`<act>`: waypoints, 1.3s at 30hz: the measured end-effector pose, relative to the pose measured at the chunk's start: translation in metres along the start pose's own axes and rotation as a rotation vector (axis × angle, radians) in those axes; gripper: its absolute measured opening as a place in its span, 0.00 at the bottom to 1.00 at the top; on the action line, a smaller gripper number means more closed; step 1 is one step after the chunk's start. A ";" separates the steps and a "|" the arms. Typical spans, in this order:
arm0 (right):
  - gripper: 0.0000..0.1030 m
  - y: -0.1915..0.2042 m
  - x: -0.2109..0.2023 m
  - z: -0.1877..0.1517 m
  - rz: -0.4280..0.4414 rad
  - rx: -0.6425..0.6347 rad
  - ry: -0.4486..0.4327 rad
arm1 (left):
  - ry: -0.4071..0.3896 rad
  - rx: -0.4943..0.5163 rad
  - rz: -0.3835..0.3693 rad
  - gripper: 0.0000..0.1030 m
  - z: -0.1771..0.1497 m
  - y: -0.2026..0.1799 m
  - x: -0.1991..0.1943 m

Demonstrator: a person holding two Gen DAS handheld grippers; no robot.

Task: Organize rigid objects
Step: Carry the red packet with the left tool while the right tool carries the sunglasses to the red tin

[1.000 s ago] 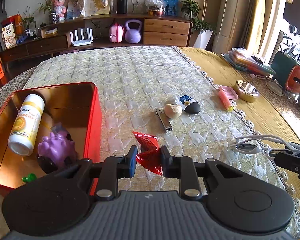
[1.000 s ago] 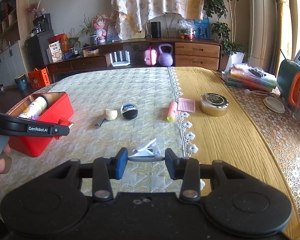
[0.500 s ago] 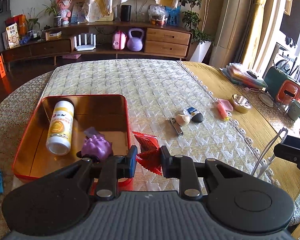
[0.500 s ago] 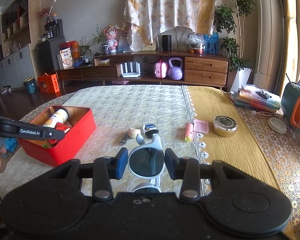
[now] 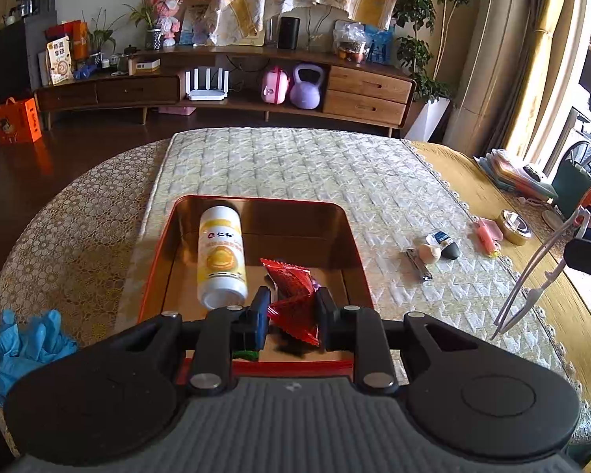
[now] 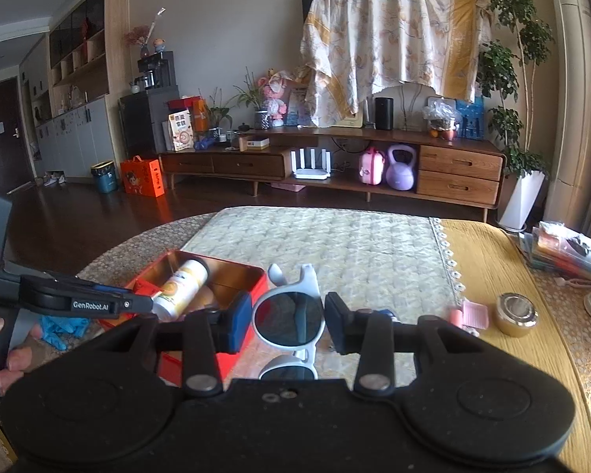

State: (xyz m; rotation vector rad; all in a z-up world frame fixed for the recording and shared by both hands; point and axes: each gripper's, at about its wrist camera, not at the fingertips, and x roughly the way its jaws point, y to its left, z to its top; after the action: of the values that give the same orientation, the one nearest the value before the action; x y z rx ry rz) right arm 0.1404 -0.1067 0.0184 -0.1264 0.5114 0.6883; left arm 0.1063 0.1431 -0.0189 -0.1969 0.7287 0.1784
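My left gripper is shut on a red snack packet and holds it over the red tin box. In the box lies a white bottle with a yellow label. My right gripper is shut on white-framed sunglasses, held in the air to the right of the box; they also show at the right edge of the left wrist view. A nail clipper, a beige shell-like piece and a small black object lie on the quilted cloth.
A pink item and a round metal tin lie near the yellow cloth's edge. Blue gloves lie at the table's left edge. Stacked books are at far right. A sideboard stands beyond the table.
My left gripper carried the red packet left, from beside the box to over it. My right gripper lifted the sunglasses off the table and moved higher and left, toward the box.
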 end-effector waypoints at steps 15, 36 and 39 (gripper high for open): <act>0.39 0.064 0.053 0.020 0.128 -0.041 0.034 | 0.043 -0.040 0.058 0.23 -0.002 0.059 0.011; 0.39 0.089 0.118 0.008 0.220 0.004 0.193 | 0.123 -0.017 0.065 0.23 -0.013 0.067 0.050; 0.39 0.088 0.128 0.011 0.222 0.015 0.204 | 0.132 -0.013 0.064 0.23 -0.014 0.067 0.055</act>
State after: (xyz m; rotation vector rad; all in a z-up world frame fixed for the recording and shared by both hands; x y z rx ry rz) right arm 0.1729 0.0377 -0.0297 -0.1275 0.7338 0.8931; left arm 0.1220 0.2098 -0.0737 -0.1993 0.8662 0.2333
